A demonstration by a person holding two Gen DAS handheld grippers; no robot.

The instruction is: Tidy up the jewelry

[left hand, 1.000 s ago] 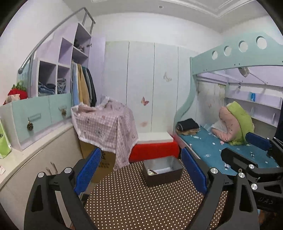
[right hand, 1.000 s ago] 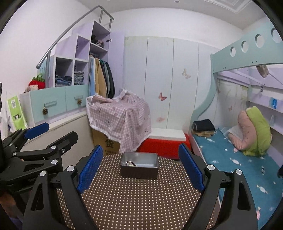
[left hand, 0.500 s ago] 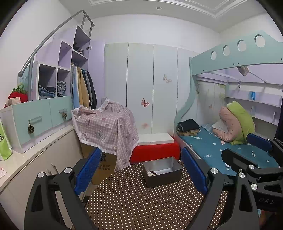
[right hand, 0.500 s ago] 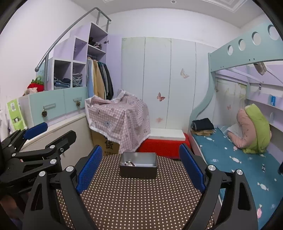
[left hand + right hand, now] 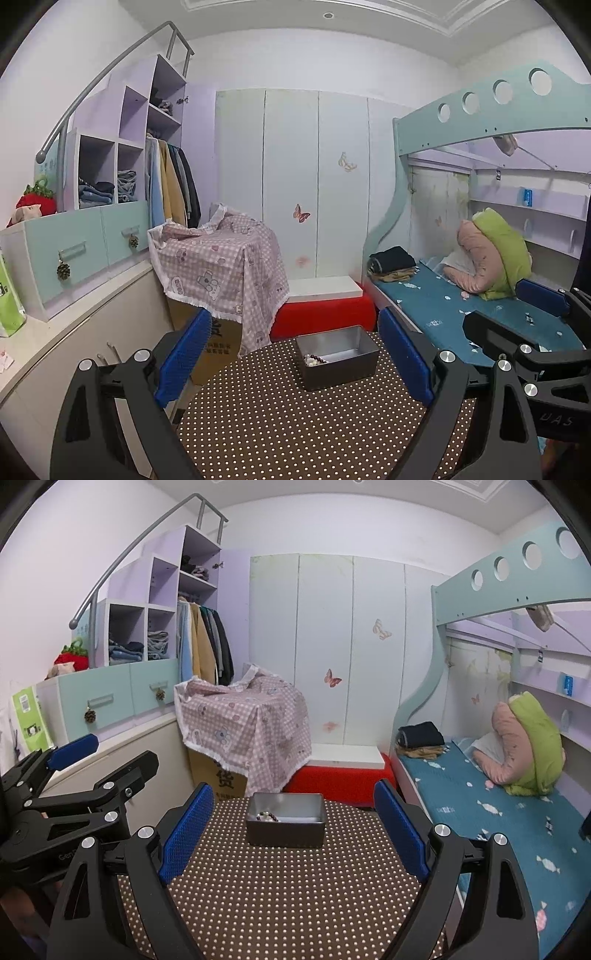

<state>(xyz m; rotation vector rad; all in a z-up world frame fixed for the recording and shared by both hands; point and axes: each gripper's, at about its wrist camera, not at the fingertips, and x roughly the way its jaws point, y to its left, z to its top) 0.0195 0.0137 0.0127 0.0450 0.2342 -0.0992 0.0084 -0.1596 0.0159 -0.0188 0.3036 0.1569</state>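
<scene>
The beaded bracelet lies inside the grey metal box, against its near-left corner, with what looks like a pale strand beside it; the box stands at the far edge of the dotted surface. Both tools hang back above the near part of the surface, well apart from the box. The right gripper has its fingers spread wide and holds nothing; the left gripper is likewise wide open and empty. If the next step is lifting jewelry out, I would narrow the fingers first to clear the box walls, come down steeply over the beads, and steady the box with the other tool, since it may slide.
</scene>
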